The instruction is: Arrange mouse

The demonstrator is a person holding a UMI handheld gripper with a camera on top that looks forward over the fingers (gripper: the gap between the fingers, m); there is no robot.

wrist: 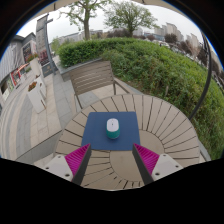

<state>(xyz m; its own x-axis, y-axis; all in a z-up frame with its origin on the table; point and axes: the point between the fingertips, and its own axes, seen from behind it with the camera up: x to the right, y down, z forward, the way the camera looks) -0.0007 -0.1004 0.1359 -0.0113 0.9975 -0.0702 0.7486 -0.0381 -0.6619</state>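
Observation:
A small white and teal mouse (113, 127) lies near the middle of a dark blue mouse mat (111, 131) on a round wooden slatted table (155, 118). My gripper (112, 160) is open and empty. Its two fingers with magenta pads (77, 159) stand wide apart, at the near corners of the mat. The mouse lies beyond the fingers, roughly centred between them, with a clear gap on each side.
A wooden slatted chair (96, 78) stands behind the table. A light-coloured chair (38, 95) stands on the paved terrace to the left. A green hedge (150, 60) runs behind and to the right, with trees and buildings beyond.

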